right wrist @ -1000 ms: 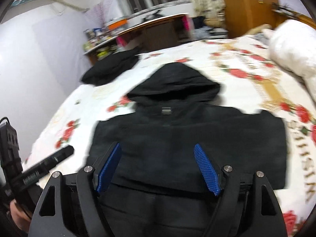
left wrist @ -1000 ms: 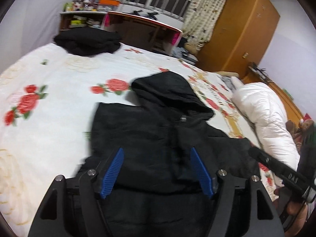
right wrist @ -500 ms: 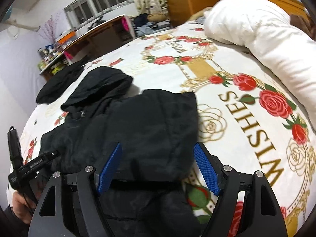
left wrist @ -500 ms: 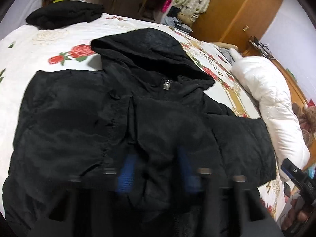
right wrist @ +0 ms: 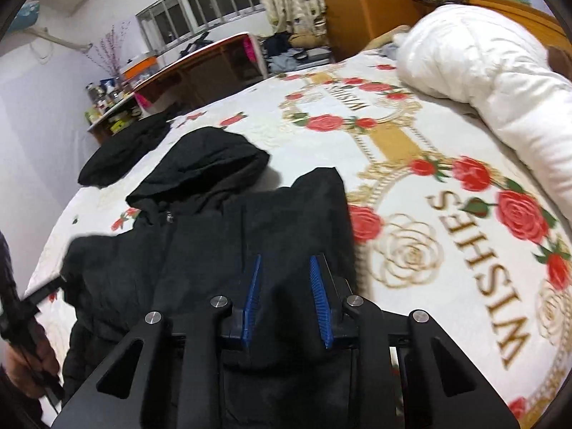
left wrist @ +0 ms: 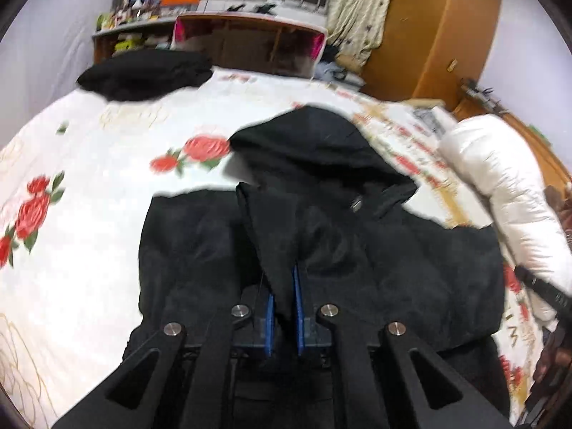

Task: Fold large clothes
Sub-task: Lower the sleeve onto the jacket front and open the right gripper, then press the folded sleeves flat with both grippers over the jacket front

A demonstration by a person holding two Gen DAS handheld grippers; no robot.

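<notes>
Left wrist view: your left gripper (left wrist: 283, 307) has its blue pads (left wrist: 269, 323) drawn close together, pinching a raised ridge of the black jacket (left wrist: 411, 261) that runs from between the pads toward 12 o'clock. The jacket lies spread on the bedspread (left wrist: 89, 186), its hood (left wrist: 311, 150) pointing to 12 o'clock and a small zipper pull (left wrist: 356, 203) showing just below the hood. A red rose print (left wrist: 207, 148) sits at 10 o'clock from the hood. At 10 o'clock, well apart from the jacket, a second dark garment (left wrist: 143, 73) rests near the bed's far edge, in front of a desk (left wrist: 250, 41). A white duvet (left wrist: 500, 193) lies rolled at 3 o'clock, and a wooden wardrobe (left wrist: 429, 25) stands at 1 o'clock.

Right wrist view: your right gripper (right wrist: 286, 298) has its pads partly closed, a gap showing between them, with jacket (right wrist: 214, 250) fabric bulging up in that gap; you cannot tell from here whether the cloth is truly clamped. One side of the jacket is folded inward, its edge (right wrist: 321, 186) standing up at 12 o'clock. The hood (right wrist: 207, 164) lies at 11 o'clock. Your left hand (right wrist: 28, 364), at 8 o'clock, holds the other tool's handle. The bedspread's (right wrist: 393, 150) "WISHES" lettering (right wrist: 475, 275) lies at 3 o'clock, the duvet (right wrist: 493, 82) at 2 o'clock.
</notes>
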